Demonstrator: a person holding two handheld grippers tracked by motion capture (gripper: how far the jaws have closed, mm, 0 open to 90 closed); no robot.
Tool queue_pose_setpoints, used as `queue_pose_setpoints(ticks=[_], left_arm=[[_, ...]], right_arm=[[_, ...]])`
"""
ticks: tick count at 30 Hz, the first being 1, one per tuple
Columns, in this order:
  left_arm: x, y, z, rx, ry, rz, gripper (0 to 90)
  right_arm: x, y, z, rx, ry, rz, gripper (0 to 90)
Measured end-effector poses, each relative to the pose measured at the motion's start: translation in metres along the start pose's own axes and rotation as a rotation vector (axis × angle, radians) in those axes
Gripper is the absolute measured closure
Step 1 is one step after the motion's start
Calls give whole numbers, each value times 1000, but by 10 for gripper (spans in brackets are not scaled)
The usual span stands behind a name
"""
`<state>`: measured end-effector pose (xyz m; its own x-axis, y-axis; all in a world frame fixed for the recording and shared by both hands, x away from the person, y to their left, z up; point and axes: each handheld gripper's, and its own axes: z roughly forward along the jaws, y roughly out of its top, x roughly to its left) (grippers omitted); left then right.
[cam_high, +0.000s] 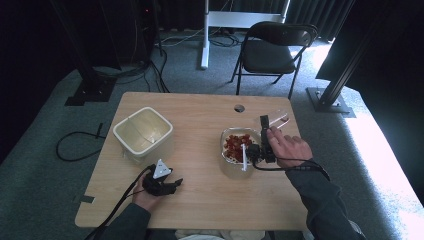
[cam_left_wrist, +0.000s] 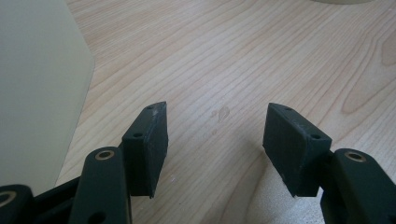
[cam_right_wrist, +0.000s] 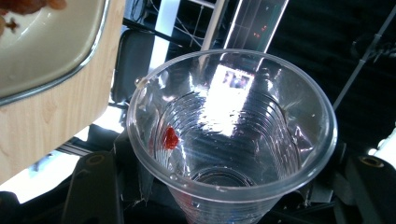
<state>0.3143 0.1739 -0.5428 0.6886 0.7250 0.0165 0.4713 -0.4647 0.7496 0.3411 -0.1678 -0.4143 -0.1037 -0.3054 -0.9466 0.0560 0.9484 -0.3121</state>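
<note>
Overhead, a clear plastic cup (cam_right_wrist: 233, 135) is clamped in the right gripper (cam_high: 265, 137) beside a filled container (cam_high: 239, 150).
Right gripper: jaws closed on the cup's wall, holding it tipped on its side near the table's (cam_high: 200, 200) far right corner, its mouth turned toward the right edge; one red scrap (cam_right_wrist: 171, 138) clings to its inner wall. The container of red pieces stands just left of this gripper, right of the table's centre. Left gripper (cam_high: 162, 182): jaws apart with nothing between them, resting above bare wood near the near left edge. A cream square tub (cam_high: 143, 131), empty, stands toward the left edge, just beyond the left gripper.
</note>
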Motion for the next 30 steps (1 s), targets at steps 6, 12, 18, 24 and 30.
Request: queue_pose_setpoints(ticks=[6, 12, 18, 24, 30], left_arm=[[0, 0, 0, 4, 1, 2, 411], [0, 0, 0, 5, -3, 2, 411], [0, 0, 0, 4, -4, 1, 411], [0, 0, 1, 6, -1, 0, 411], [0, 0, 1, 4, -2, -1, 411]], right_arm=[[2, 1, -1, -29, 4, 8, 345], [0, 6, -3, -37, 3, 30, 350], [-1, 5, 1, -24, 5, 58, 351], [2, 5, -1, -35, 0, 39, 354], [4, 9, -1, -55, 18, 51, 355]])
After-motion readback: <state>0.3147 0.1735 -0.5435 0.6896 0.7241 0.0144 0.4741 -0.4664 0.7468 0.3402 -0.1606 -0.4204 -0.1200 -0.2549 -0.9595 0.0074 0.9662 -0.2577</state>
